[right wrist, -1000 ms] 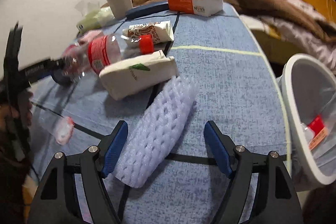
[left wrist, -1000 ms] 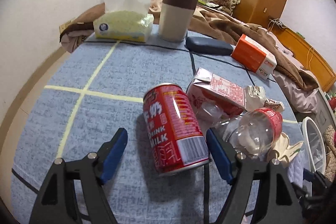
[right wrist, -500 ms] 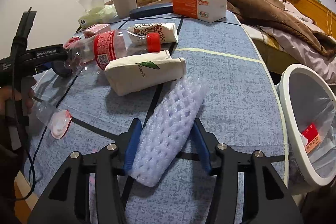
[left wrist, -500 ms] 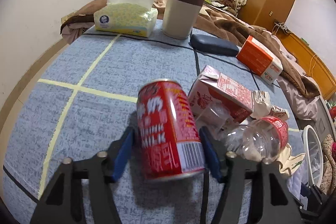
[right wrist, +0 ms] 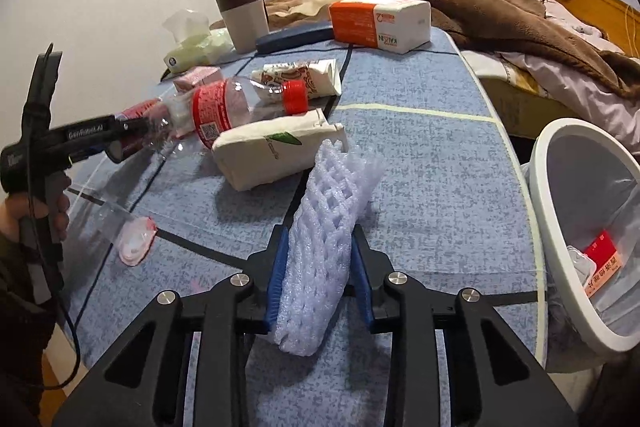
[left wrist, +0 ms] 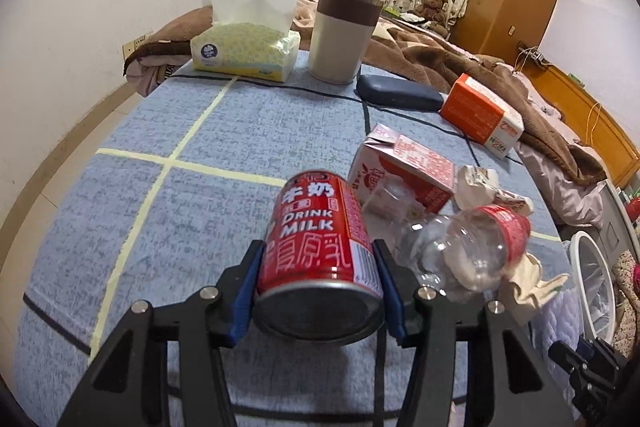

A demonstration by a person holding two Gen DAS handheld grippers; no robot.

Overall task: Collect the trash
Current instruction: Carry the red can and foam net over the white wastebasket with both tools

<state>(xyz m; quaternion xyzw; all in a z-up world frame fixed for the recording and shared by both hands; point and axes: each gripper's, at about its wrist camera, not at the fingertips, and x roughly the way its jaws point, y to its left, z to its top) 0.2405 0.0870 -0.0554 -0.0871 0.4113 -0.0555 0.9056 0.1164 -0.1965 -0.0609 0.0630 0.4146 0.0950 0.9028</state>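
A red milk can [left wrist: 320,251] lies lengthwise between the blue pads of my left gripper [left wrist: 318,267]. The jaws are closing and the pads press on its sides, holding it just above the blue tablecloth [left wrist: 160,227]. My right gripper [right wrist: 320,239] is closing on a white foam fruit net [right wrist: 336,195], which is pinched narrow between the pads. A clear bottle [left wrist: 472,251], a pink carton [left wrist: 404,167], a white paper pack [right wrist: 276,151] and a crumpled paper cup [right wrist: 304,79] lie in a heap. The white bin [right wrist: 540,187] stands off the table's right edge.
At the table's far end stand a tissue box [left wrist: 244,51], a brown-and-white tumbler [left wrist: 344,35], a dark blue case [left wrist: 400,93] and an orange napkin pack [left wrist: 480,115]. A plastic lid [right wrist: 136,243] lies near the left edge. A bed with a brown blanket [right wrist: 520,11] is beyond.
Both grippers went from wide open to closed: the left onto the red can, which now tips toward the camera, the right onto the foam net, which is squeezed thinner.
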